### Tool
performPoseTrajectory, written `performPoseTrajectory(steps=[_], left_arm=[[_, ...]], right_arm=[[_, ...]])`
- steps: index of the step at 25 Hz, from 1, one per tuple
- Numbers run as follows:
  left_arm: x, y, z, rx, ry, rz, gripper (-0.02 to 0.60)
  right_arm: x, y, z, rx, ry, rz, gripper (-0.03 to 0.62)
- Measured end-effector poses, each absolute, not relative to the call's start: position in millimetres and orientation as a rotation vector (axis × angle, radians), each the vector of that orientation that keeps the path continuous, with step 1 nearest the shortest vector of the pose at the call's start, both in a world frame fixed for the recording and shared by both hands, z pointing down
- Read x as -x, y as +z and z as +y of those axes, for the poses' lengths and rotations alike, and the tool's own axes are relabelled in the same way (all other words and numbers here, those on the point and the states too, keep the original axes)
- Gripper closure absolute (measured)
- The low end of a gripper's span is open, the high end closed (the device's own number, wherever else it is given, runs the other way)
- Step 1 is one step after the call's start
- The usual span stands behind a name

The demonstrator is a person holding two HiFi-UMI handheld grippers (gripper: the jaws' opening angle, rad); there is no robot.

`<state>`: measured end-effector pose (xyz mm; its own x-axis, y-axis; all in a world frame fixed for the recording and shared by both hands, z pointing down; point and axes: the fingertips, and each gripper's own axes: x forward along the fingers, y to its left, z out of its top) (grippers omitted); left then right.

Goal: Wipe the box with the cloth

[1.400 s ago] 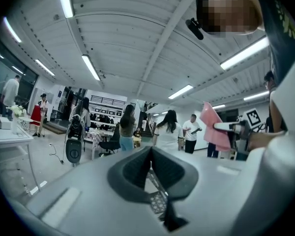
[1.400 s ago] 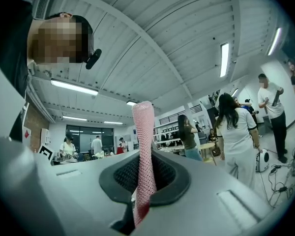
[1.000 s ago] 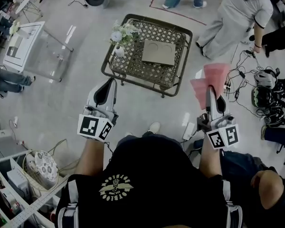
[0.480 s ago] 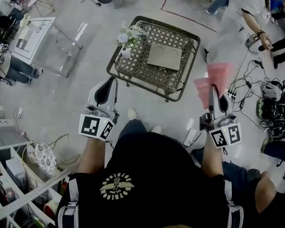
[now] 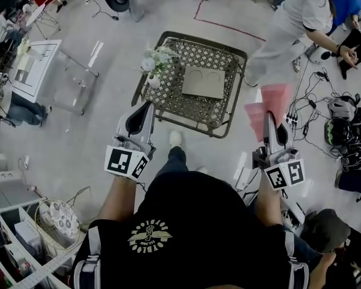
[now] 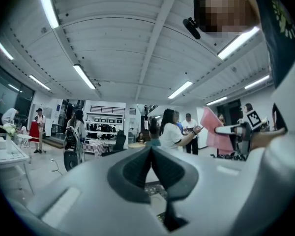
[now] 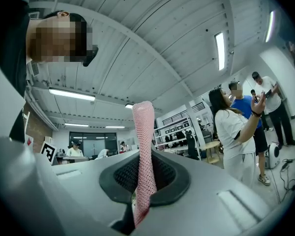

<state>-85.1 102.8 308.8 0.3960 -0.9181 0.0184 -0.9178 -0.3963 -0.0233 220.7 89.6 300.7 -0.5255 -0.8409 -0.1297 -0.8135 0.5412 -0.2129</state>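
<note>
A flat tan box [image 5: 203,82] lies on a lattice-top table [image 5: 228,110], beside a small vase of white flowers [image 5: 153,62]. My right gripper [image 5: 269,120] is held up to the right of the table, shut on a pink cloth [image 5: 268,103] that stands up from its jaws. In the right gripper view the pink cloth [image 7: 144,146] is pinched between the dark pads. My left gripper [image 5: 144,108] hovers at the table's near left corner, shut with nothing in it. In the left gripper view its pads [image 6: 137,168] meet, and the pink cloth [image 6: 212,130] shows at the right.
A glass side table [image 5: 60,65] stands at the left. A person in white [image 5: 289,32] stands right of the lattice table. Cables and helmets [image 5: 340,122] lie on the floor at the right. Shelving [image 5: 18,245] is at the lower left.
The person holding the grippers has stepped towards the table, one shoe now forward. Both grippers keep their pose; the left sits closer to the table corner. The cloth stays clamped.
</note>
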Motion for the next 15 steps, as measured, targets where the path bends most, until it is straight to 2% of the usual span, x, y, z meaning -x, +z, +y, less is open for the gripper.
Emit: performPoseTrajectory(steps=[15], left_arm=[[97, 327, -26, 2.771, -0.041, 1.584, 0.581]], right_arm=[[-184, 309, 2, 1.515, -0.214, 2.552, 0.577]])
